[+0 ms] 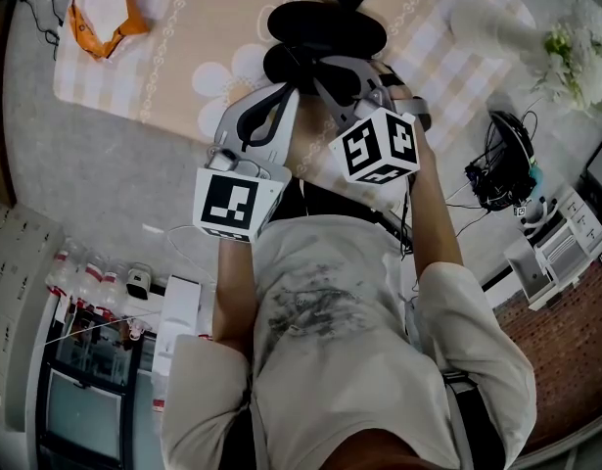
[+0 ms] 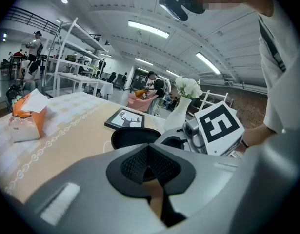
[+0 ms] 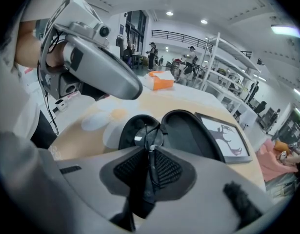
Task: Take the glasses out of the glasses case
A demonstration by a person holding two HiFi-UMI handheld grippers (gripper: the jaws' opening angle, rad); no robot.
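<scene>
The right gripper (image 3: 150,165) held its fingers (image 3: 167,168) closed on a thin black part of the glasses (image 3: 141,138), which ran upright through the pinch. The lenses lay just beyond the fingertips, over the half of the open glasses case (image 3: 189,130) nearer the person. Whether they touched the lining could not be told. The black case sat about mid-counter (image 1: 163,76), its two halves spread side by side. A picture frame (image 3: 224,141) lay just beyond it toward the far edge. The left gripper (image 2: 149,164) hung beside the right one, its fingers pressed together at the tips with nothing between them, pointing toward the case from the near edge. An orange packet (image 2: 27,117) rested near the counter's far-left corner, and a vase (image 2: 181,112) of white flowers stood toward the right edge.
</scene>
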